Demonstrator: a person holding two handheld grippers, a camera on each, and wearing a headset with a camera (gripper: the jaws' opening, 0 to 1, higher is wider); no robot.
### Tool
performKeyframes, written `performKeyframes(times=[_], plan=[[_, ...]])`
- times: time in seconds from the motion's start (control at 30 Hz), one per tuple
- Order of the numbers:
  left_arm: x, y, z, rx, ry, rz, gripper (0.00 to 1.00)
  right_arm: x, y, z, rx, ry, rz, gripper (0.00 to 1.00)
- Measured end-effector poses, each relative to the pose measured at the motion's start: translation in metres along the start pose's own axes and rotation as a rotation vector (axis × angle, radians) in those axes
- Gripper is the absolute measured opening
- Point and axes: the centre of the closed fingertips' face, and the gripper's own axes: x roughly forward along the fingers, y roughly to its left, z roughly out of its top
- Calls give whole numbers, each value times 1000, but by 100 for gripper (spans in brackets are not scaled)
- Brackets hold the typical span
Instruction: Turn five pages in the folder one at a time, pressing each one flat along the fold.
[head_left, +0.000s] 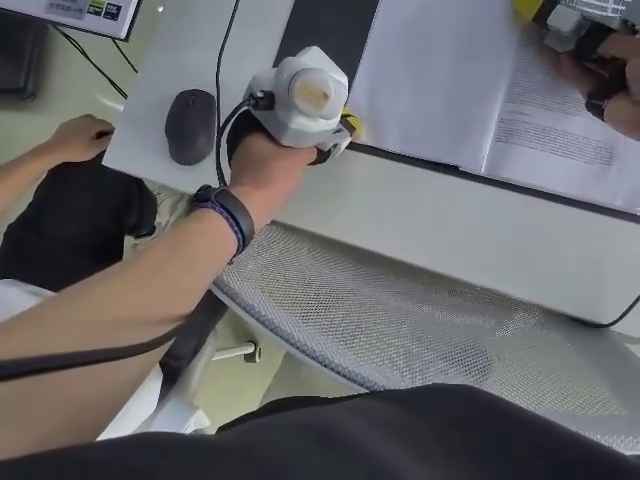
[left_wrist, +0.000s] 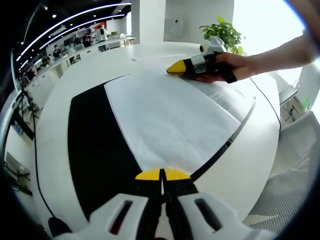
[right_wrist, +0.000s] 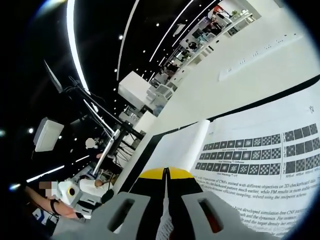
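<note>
Because the folder (head_left: 440, 80) lying open on the table (head_left: 450, 230) holds thin, limp sheets, we judge a free corner the best hold; the left gripper (left_wrist: 162, 175) at its near edge and the right gripper (right_wrist: 166, 174) over the printed page (right_wrist: 260, 200) both have fingers pressed together.

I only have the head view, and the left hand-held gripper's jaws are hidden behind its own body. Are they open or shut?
Observer: Shut. The left gripper view shows the left hand-held gripper with its yellow tips together at the near edge of the blank page.
Operator: And the right one, cut off at my frame's corner?
Observer: The right hand-held gripper is also shut. Its tips are over the printed page, just below rows of small checkered figures.
</note>
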Motion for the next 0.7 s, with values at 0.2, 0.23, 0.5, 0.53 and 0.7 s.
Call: performKeyframes(times=[0.2,0.23,0.5,0.53,0.7], plan=[[0,-1,0,1,-1,3,0,-9,18,-17,-20,41,32,0],[0,-1,0,3,-1,3,0,-10,18,-20,-24,51,40,0],[-1,-2,0,2,-2,2,0,-26,33,-57,-49,138,106,0],[-1,-2,0,2,-3,2,0,-27,34,-59,-48,138,107,0],[-1,-2,0,-2,-6,0,0,-39,48,-85,-59,181,133,0]])
